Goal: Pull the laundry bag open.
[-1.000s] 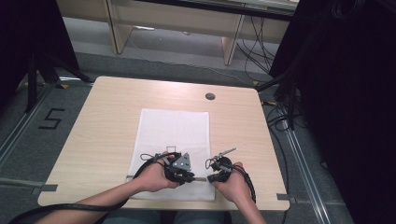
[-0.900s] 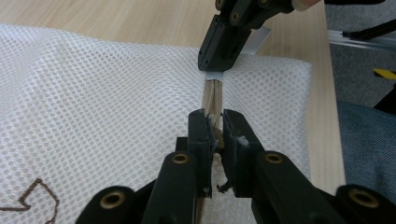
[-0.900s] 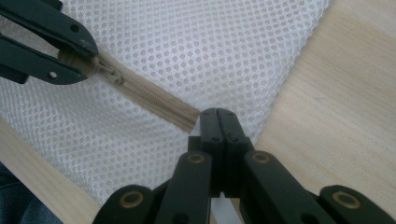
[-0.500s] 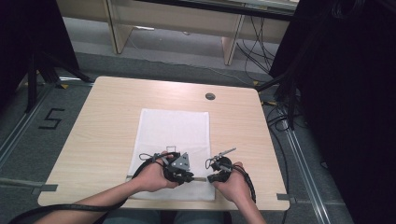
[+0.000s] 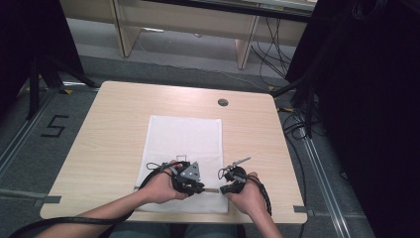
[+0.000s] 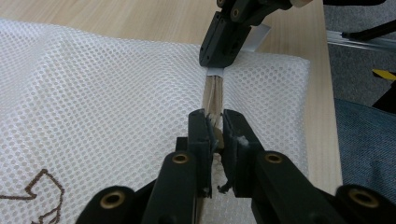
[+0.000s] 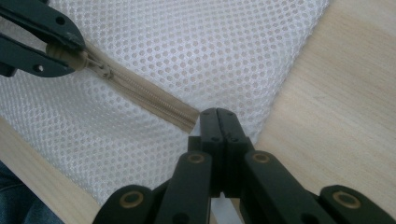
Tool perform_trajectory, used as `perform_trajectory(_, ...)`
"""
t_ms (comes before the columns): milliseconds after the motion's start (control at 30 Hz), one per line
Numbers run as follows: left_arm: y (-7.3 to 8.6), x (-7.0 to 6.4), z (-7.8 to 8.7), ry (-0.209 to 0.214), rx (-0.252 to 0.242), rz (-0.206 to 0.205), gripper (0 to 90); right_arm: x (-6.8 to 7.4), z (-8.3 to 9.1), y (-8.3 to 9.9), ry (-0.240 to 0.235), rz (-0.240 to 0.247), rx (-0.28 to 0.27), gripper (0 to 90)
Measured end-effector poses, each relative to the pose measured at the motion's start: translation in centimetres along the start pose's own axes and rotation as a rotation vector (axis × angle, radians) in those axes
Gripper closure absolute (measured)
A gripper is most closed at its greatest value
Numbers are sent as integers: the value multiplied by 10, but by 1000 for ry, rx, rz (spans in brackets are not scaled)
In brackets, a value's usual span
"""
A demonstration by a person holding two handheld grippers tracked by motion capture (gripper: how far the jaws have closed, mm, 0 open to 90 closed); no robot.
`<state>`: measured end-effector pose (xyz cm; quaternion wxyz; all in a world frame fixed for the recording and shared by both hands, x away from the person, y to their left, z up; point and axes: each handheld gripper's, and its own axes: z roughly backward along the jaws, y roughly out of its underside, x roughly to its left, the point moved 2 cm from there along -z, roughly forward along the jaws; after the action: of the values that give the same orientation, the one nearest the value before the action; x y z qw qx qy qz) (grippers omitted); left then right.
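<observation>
On my bench the white mesh bag lies flat, its near edge toward me and its tan zipper running along that edge. Both my hands work at the near edge, close together. My left tongs are clamped on the zipper pull, their tips pinching it from both sides. My right tongs are pressed together at the zipper's end, gripping the small white tab at the bag's corner
</observation>
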<state>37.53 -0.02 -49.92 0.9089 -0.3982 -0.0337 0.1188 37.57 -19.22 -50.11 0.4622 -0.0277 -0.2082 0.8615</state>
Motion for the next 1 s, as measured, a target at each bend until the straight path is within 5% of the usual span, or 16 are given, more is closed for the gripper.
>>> perform_trajectory(1000,3,1,6,2,0,1,819,-1,0,0,-4,5,-5,900)
